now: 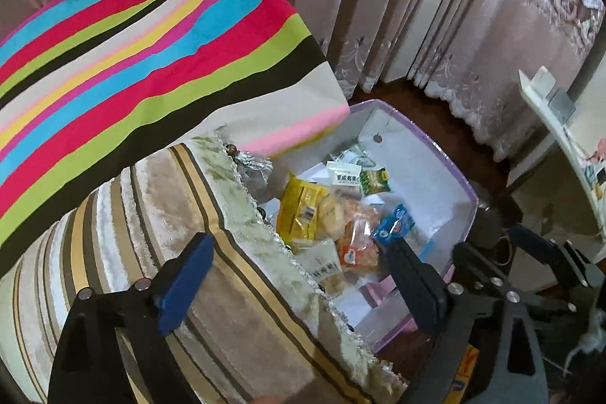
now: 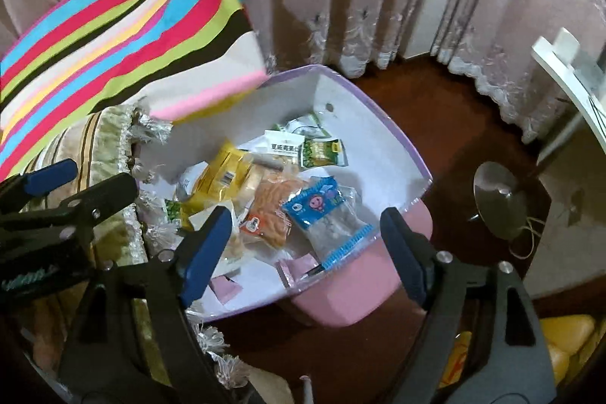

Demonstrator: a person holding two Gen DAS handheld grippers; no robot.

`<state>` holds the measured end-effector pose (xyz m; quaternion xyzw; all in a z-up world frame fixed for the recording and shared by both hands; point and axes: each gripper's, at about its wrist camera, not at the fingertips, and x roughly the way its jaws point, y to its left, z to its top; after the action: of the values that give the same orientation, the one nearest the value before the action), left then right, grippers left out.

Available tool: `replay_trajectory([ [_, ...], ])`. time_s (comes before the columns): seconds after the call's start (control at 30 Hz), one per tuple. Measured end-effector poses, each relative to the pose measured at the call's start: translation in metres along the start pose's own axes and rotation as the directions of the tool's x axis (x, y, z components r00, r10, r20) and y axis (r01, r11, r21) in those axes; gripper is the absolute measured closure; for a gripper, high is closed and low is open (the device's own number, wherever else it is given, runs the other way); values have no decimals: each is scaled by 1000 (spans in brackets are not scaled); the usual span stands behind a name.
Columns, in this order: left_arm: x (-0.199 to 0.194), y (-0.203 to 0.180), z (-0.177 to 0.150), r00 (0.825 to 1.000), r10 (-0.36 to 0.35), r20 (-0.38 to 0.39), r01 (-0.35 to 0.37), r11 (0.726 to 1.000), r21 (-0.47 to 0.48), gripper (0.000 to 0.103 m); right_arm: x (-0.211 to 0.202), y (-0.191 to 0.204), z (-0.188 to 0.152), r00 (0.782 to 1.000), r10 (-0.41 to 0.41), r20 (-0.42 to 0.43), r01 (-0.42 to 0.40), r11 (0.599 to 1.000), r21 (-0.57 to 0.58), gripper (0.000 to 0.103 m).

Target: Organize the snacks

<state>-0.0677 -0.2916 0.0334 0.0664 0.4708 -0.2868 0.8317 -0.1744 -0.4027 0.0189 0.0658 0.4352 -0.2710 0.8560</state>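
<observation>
A pink box [image 2: 341, 294] with a lilac rim and white lining sits on the dark floor beside the sofa. Inside lie the snacks: a yellow packet [image 2: 223, 177], an orange packet [image 2: 270, 214], a blue-topped packet [image 2: 322, 211] and a green packet [image 2: 324, 152]. The left tongs [image 1: 299, 275] and right tongs [image 2: 303, 241] both stand wide and empty above it.

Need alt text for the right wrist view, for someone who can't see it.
An open right gripper with blue pads hangs empty over a white-lined, lilac-rimmed box of snack packets, including a blue-and-clear packet and a yellow one. The box sits on a dark floor beside a striped sofa; the left gripper shows at left.
</observation>
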Motion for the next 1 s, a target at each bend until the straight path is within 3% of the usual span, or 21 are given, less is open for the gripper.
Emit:
replay_trajectory([
  [0.13,3,-7,1,999,42,-13,-42,999,35,10,1,-12,1,999,-26,-21,27,998,48,21],
  [1.0,1,-2,0,1000,-7,-5,7,1000,20,7,2,-19,6,998,-65,-10,65,996,57,20],
])
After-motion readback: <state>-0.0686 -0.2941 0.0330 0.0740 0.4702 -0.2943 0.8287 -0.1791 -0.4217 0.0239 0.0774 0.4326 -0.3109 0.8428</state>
